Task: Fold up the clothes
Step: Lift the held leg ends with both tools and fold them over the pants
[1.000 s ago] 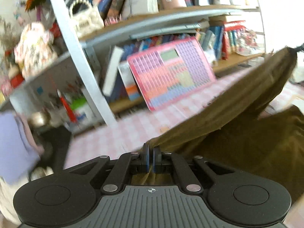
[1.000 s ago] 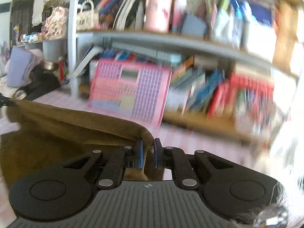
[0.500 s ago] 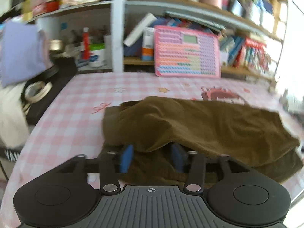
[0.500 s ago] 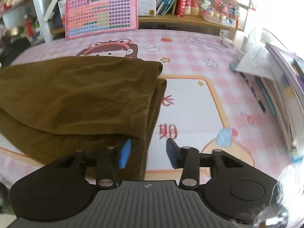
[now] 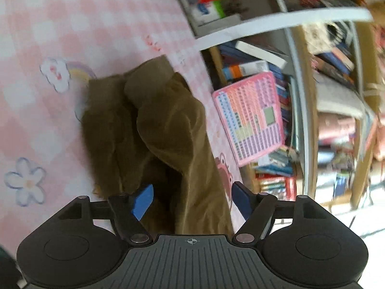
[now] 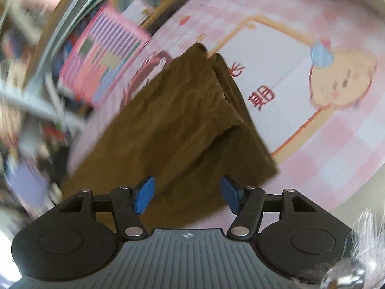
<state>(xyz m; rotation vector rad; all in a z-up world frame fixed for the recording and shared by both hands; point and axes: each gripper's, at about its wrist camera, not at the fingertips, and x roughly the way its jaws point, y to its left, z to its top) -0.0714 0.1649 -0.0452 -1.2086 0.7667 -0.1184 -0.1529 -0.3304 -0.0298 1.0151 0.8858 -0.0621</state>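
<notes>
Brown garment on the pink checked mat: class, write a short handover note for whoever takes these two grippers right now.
Left gripper: open, empty, over one end of the brown garment.
Right gripper: open, empty, over the other end.
Garment: lying on the pink checked mat, one layer folded over another, edges not lined up, left end rumpled.
Done: one fold laid.
Left: probably square the edges, smooth the rumpled end, then fold again.

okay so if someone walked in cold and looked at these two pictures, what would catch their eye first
Most likely the brown garment, lying folded over itself on the pink checked tablecloth in the middle of both views. Next, the open left hand-held gripper and right hand-held gripper, blue pads apart just over the cloth. Behind stands a bright pink board against crowded bookshelves.
</notes>
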